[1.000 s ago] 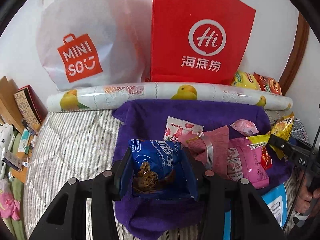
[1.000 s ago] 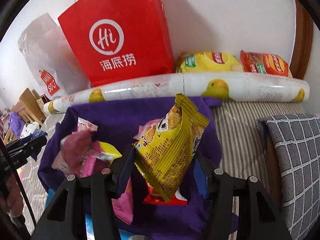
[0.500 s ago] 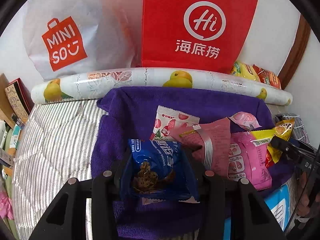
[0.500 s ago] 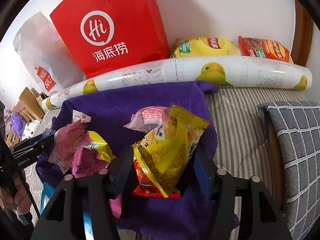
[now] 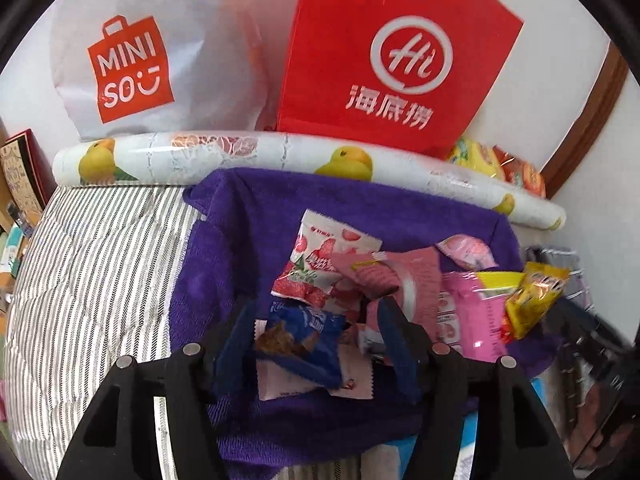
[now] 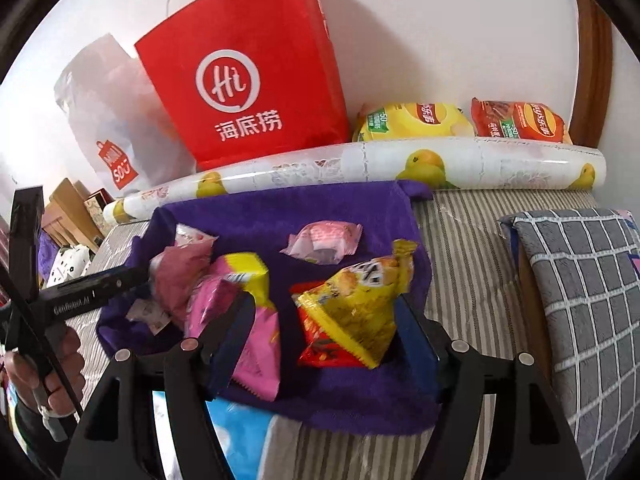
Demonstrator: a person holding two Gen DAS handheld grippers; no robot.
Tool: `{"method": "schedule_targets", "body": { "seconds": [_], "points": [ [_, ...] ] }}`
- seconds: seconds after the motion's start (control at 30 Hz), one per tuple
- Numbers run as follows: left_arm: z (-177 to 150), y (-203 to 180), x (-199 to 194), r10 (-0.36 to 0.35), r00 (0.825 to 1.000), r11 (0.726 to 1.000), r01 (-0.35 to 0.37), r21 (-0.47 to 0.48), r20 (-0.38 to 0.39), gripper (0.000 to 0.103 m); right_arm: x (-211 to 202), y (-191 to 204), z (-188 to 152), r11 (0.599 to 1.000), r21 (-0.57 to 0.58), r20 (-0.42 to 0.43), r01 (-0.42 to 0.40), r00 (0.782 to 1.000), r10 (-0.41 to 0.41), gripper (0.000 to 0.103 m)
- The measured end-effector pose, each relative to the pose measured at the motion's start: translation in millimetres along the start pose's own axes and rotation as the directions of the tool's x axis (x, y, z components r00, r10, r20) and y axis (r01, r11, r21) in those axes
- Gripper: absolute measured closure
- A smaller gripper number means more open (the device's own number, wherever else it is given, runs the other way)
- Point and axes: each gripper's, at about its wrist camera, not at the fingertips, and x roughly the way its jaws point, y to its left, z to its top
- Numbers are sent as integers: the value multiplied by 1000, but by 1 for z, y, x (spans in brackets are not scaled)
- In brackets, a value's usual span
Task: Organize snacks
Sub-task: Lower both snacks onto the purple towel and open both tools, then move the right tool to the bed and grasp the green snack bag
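Your left hand-held gripper (image 5: 316,344) has just been opening: its jaws stand partly apart with the blue cookie pack (image 5: 302,344) lying between them on the purple towel (image 5: 248,240), and the pads no longer press on it. The pack rests on a white sachet (image 5: 312,386), just below the strawberry packet (image 5: 324,256) and the crumpled pink bag (image 5: 400,276).

Your right hand-held gripper (image 6: 326,332) has also just been opening. The yellow snack bag (image 6: 360,304) sits between its jaws, lying tilted on a red packet (image 6: 316,340) on the towel (image 6: 280,208); whether the right pad touches it, you cannot tell. A pink-and-yellow pack (image 6: 248,308) lies by the left jaw, and a small pink wrapped cake (image 6: 324,240) sits farther back.

The towel is spread on a striped bed (image 5: 100,260). Behind it lie a fruit-print roll (image 6: 360,164), a red paper bag (image 6: 248,72), a white Miniso bag (image 5: 132,64) and two chip bags (image 6: 416,120).
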Motion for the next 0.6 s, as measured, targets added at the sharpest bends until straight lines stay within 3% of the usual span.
{"method": "schedule_targets", "body": {
  "seconds": [0.23, 0.37, 0.6],
  "points": [
    [-7, -4, -36, -5, 1000, 999, 4, 32, 29, 40, -24, 19, -11, 1000, -12, 19, 2, 1000, -2, 32],
    [-20, -3, -63, 29, 999, 997, -32, 68, 43, 40, -46, 29, -20, 1000, 1, 37, -6, 999, 6, 32],
    [-51, 18, -109, 77, 995, 996, -79, 45, 62, 40, -79, 51, -49, 999, -4, 50, -47, 998, 47, 32]
  ]
}}
